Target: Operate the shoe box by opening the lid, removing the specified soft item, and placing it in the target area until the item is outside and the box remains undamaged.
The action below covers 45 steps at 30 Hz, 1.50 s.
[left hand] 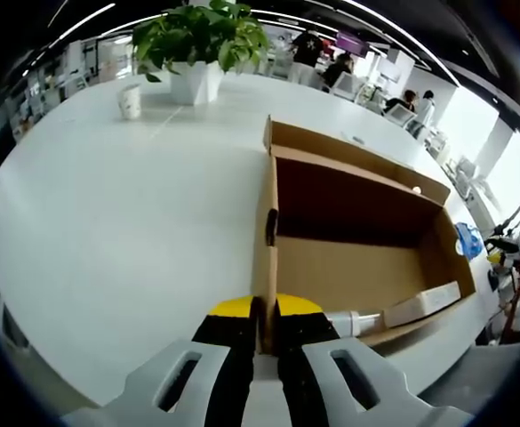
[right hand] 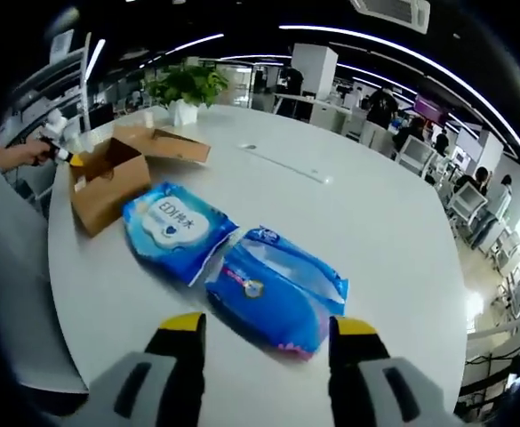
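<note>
A: Your left hand-held gripper [left hand: 261, 334] is pinching the near wall of the open shoe box [left hand: 348, 240]; pulling sideways could be tearing it.

B: Your right hand-held gripper [right hand: 264, 336] is hanging wide open, holding nothing, over two soft blue packets [right hand: 276, 289] lying flat on the table [right hand: 375, 205], outside the box.
</note>
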Each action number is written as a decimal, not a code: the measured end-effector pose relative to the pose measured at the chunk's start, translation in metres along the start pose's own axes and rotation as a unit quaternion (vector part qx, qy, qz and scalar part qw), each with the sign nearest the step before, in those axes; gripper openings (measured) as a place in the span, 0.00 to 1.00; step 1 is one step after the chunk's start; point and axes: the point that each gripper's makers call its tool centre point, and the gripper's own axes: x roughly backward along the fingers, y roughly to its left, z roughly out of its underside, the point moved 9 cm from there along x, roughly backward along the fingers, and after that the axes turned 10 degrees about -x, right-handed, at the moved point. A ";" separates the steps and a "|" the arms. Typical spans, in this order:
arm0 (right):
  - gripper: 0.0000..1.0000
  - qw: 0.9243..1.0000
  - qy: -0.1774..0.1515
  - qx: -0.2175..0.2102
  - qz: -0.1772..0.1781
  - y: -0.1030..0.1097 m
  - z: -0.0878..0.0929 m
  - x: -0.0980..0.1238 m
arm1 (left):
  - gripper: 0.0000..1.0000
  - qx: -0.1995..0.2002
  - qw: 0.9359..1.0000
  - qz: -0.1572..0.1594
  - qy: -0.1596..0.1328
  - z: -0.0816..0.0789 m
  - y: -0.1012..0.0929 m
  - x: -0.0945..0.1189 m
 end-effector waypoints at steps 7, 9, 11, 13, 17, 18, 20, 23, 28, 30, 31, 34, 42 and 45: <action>0.56 0.999 -0.021 0.009 -0.026 0.021 -0.018 0.006 | 0.05 -0.002 1.000 0.001 -0.002 0.000 0.001 0.000; 0.56 0.999 -0.024 0.008 -0.033 0.028 -0.023 0.008 | 0.05 -0.002 1.000 0.001 -0.002 0.000 0.001 0.000; 0.56 0.999 -0.028 0.010 -0.042 0.035 -0.026 0.010 | 0.05 0.001 1.000 0.002 -0.003 0.001 0.001 0.000; 0.56 0.998 -0.030 0.014 -0.056 0.044 -0.030 0.010 | 0.05 -0.001 1.000 0.001 -0.003 0.001 0.000 0.000; 0.54 0.996 -0.033 0.025 -0.078 0.062 -0.038 0.010 | 0.05 -0.001 1.000 0.001 -0.002 0.001 0.000 0.000; 0.54 0.996 -0.034 0.027 -0.081 0.065 -0.040 0.010 | 0.05 0.000 1.000 0.001 -0.002 0.001 0.000 0.000; 0.53 0.995 -0.038 0.032 -0.089 0.073 -0.045 0.009 | 0.05 0.001 1.000 0.001 -0.003 0.001 0.000 0.000; 0.53 0.993 -0.041 0.040 -0.100 0.083 -0.051 0.007 | 0.05 0.000 1.000 0.000 -0.003 0.001 0.000 0.000; 0.53 0.990 -0.042 0.066 -0.116 0.099 -0.061 0.005 | 0.05 0.001 1.000 0.000 -0.004 0.001 0.000 0.000; 0.53 0.989 -0.044 0.070 -0.124 0.107 -0.065 0.003 | 0.05 0.002 1.000 0.000 -0.005 0.001 0.000 0.000; 0.53 0.989 -0.044 0.071 -0.126 0.108 -0.066 0.003 | 0.05 0.001 1.000 0.000 -0.005 0.001 0.000 0.000; 0.53 0.985 -0.047 0.086 -0.142 0.123 -0.074 0.000 | 0.05 0.001 1.000 0.000 -0.004 0.001 0.000 0.000; 0.53 0.980 -0.055 0.094 -0.168 0.146 -0.095 -0.012 | 0.05 0.003 1.000 0.001 -0.004 0.000 0.000 0.000; 0.52 0.977 -0.056 0.103 -0.179 0.155 -0.100 -0.016 | 0.05 0.002 1.000 0.000 -0.003 0.000 -0.001 0.000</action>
